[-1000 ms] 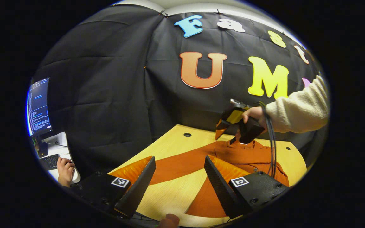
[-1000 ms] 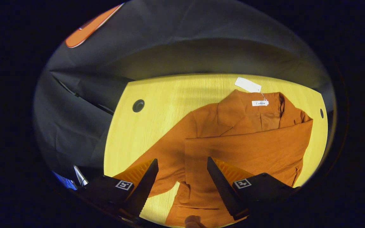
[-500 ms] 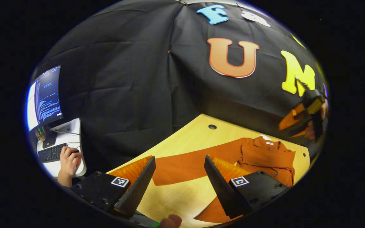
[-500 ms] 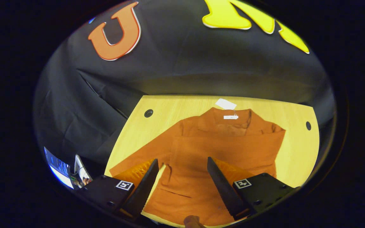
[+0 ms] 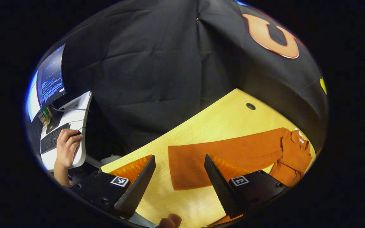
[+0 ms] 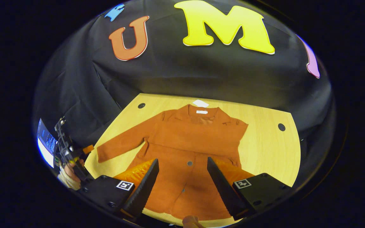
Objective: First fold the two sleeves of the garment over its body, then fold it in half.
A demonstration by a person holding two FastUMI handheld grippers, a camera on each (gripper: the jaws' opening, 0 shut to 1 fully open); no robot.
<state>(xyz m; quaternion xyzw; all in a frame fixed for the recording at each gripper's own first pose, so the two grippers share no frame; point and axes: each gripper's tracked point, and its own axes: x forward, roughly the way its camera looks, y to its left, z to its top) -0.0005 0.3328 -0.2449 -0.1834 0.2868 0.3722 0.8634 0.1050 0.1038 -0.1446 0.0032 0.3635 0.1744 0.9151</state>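
Garment (image 6: 188, 142), a rust-orange button-front top, is lying flat on the wooden table (image 6: 265, 148), collar toward the booth wall. We are seeing one sleeve (image 5: 223, 155) stretching out from its body across the tabletop; the other sleeve is lying folded over the chest. Left gripper (image 5: 177, 180) is hovering spread above that sleeve's cuff, pinching nothing. Right gripper (image 6: 182, 183) is hovering spread above the garment's hem, likewise pinching nothing.

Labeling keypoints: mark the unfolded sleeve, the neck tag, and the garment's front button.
unfolded sleeve (image 5: 220, 158): left gripper view, mid-sleeve.
neck tag (image 6: 200, 103): right gripper view, tag centre.
front button (image 6: 189, 163): right gripper view, button face.
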